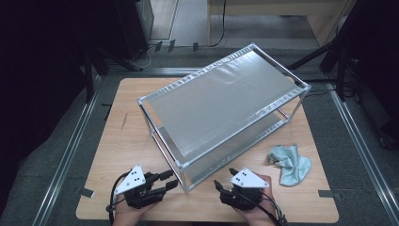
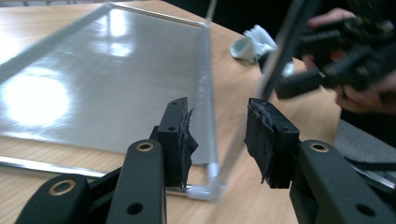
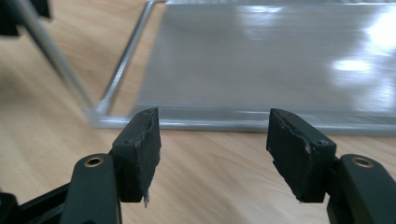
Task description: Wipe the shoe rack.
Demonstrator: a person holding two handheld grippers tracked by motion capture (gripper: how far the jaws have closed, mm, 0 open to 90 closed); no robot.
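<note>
A metal-framed rack (image 1: 221, 94) with two silvery shelves stands at a slant on the wooden table (image 1: 117, 141). My left gripper (image 1: 171, 180) lies at the rack's near corner, pointing right. In the left gripper view my left gripper (image 2: 219, 140) is open, with the thin corner post (image 2: 280, 51) and the lower corner joint (image 2: 208, 189) in the gap and neither pad touching them. My right gripper (image 1: 224, 177) sits just right of that corner. In the right gripper view my right gripper (image 3: 215, 149) is open and holds nothing, facing the lower shelf's front rail (image 3: 243, 122).
A crumpled pale blue cloth (image 1: 289, 164) lies on the table to the right of the rack and of my right hand; it is also in the left gripper view as the cloth (image 2: 252, 43). Dark stands and a rail frame surround the table.
</note>
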